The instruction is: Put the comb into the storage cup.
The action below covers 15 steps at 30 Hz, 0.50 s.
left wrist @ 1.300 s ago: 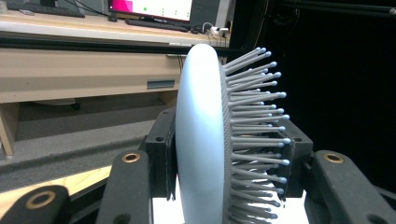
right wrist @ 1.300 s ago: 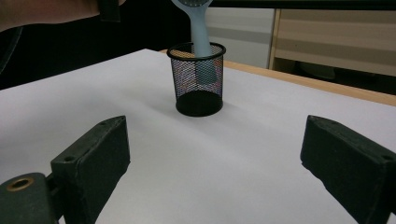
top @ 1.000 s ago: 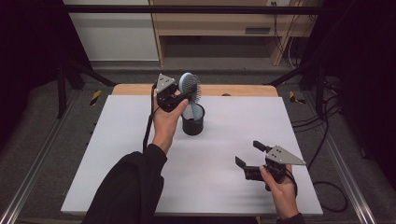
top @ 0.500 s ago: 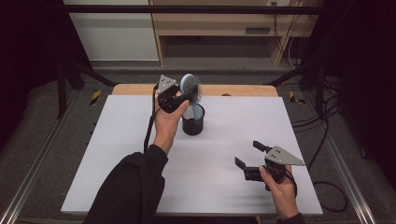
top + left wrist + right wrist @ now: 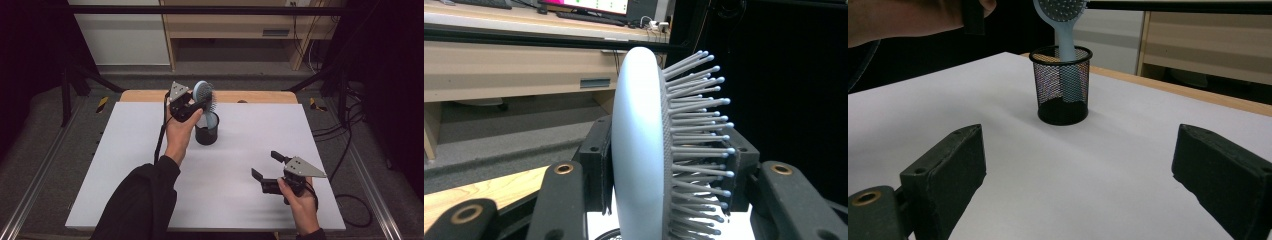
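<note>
Pale blue hairbrush [image 5: 204,95]: in the high view we see its head clamped in the left gripper [image 5: 192,105], long axis upright, handle down inside the mesh cup [image 5: 207,135].
Left gripper view: our jaws pinch the hairbrush [image 5: 639,150] back and bristles.
Right gripper view: our right gripper [image 5: 1078,175], jaws wide and empty, faces the mesh cup [image 5: 1063,92], well apart; here the handle shows through the mesh.

We saw a table [image 5: 150,165] covered by a plain white sheet, with a strip of bare wood along its far edge (also visible in the right gripper view). Directly on the white surface stood a black wire-mesh cup [image 5: 207,131], upright, toward the far middle of the table. The cup's mesh wall let us see its dark solid base resting flat on the sheet.
</note>
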Each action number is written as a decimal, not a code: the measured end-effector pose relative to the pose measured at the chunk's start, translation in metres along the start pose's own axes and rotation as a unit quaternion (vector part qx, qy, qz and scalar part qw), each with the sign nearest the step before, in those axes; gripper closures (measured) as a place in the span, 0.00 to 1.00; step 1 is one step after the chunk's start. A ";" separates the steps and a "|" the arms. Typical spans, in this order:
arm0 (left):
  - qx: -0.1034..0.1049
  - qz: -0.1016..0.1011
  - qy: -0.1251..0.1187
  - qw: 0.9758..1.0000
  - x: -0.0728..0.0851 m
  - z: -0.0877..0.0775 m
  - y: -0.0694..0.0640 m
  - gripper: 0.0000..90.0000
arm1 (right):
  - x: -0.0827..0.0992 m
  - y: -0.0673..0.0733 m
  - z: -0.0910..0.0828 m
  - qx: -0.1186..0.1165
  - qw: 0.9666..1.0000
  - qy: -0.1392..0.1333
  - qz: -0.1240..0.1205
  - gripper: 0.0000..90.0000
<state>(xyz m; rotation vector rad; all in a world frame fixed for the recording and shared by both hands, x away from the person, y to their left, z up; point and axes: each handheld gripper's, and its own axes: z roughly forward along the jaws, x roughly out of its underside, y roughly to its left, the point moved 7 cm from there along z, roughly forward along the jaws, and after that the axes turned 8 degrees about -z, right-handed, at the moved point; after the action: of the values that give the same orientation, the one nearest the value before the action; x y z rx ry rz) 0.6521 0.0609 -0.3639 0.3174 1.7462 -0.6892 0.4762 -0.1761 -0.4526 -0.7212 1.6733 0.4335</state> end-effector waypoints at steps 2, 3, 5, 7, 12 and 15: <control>0.000 0.000 0.000 1.000 0.000 0.000 0.000 0.56 | 0.000 0.000 0.000 0.000 1.000 -0.001 0.001 0.08; 0.000 0.000 0.000 1.000 0.000 0.000 0.000 0.56 | 0.000 0.000 0.000 0.000 1.000 -0.001 0.001 0.08; 0.000 0.000 0.001 1.000 0.001 0.001 0.000 0.56 | 0.000 0.000 0.000 0.001 1.000 -0.001 0.001 0.08; -0.001 -0.001 0.002 1.000 0.002 0.001 0.000 0.56 | 0.000 0.000 0.000 0.001 1.000 -0.001 0.001 0.08; -0.002 -0.001 0.003 1.000 0.003 0.002 0.001 0.56 | 0.000 0.000 0.000 0.001 1.000 -0.001 0.001 0.08; -0.002 -0.002 0.003 1.000 0.003 0.002 0.001 0.56 | 0.000 0.000 0.000 0.001 1.000 -0.002 0.001 0.08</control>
<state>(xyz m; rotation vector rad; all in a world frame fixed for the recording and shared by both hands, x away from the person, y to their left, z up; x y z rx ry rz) 0.6533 0.0596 -0.3674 0.3138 1.7544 -0.6877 0.4765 -0.1761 -0.4522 -0.7167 1.6714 0.4347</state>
